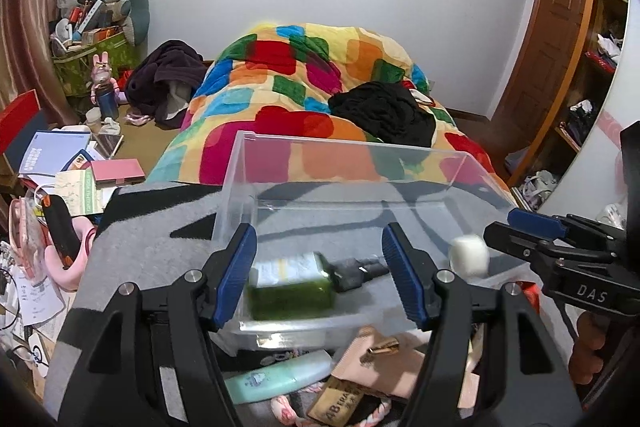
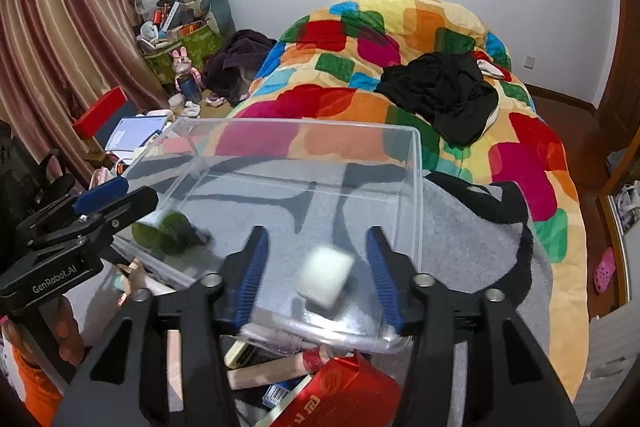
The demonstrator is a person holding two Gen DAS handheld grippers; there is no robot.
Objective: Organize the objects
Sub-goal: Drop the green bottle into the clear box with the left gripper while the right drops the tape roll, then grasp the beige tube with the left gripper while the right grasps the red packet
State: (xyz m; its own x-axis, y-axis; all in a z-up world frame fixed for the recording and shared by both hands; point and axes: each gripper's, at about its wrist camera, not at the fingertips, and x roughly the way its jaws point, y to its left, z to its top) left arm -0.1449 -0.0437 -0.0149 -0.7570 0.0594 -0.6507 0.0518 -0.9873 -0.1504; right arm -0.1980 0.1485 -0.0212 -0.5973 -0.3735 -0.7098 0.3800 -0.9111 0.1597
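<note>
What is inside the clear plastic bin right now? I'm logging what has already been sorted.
Inside the clear plastic bin: a green bottle lying on its side and a small white case, both blurred. Nothing else shows through its walls.

green bottle (image 1: pixel 292 287), white block (image 2: pixel 326 281) (blurred), multicoloured patchwork blanket (image 1: pixel 304 75)

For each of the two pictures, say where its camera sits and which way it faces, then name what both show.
Left wrist: sits on the left tongs, facing down into the clear bin; its fingers frame a green bottle; right tongs show.
Right wrist: sits on the right tongs, over a white block; left tongs and a hand show.
Shared: bin, bottle, block, colourful quilt.
</note>
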